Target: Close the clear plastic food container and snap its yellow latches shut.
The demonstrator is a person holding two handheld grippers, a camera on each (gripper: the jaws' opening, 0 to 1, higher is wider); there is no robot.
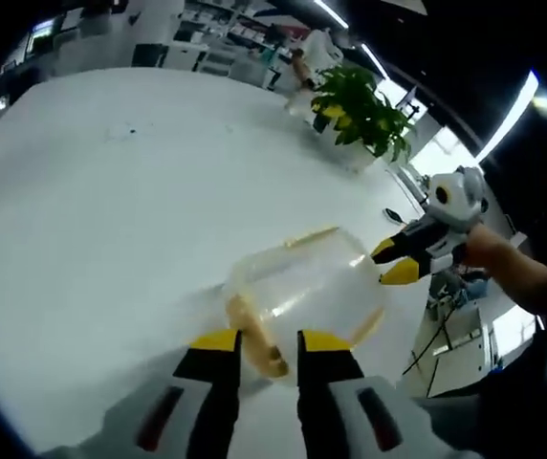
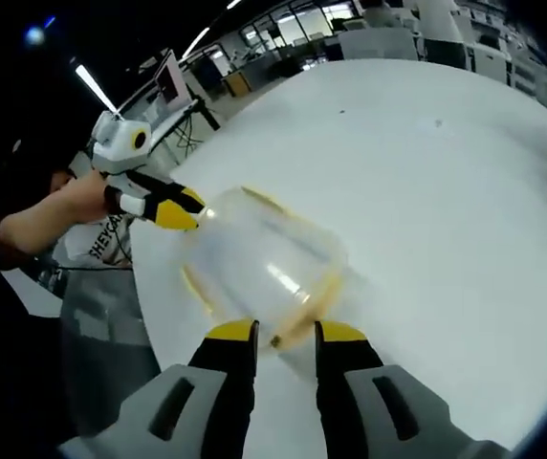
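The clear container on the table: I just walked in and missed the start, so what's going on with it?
A person is working a clear plastic food container on a white table with two hand-held grippers. The left gripper sits at a yellow latch on one side, the right gripper at the opposite side. The jaws of both stand a little apart. Whether any latch is snapped shut can't be told. A potted plant stands further back.

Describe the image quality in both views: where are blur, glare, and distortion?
Left gripper view: fisheye bends the white table; the clear container looks soft; bright windows behind the potted plant are blown out. Right gripper view: the container is smeared and hazy, ceiling lights glare, and the table edge curves strongly.
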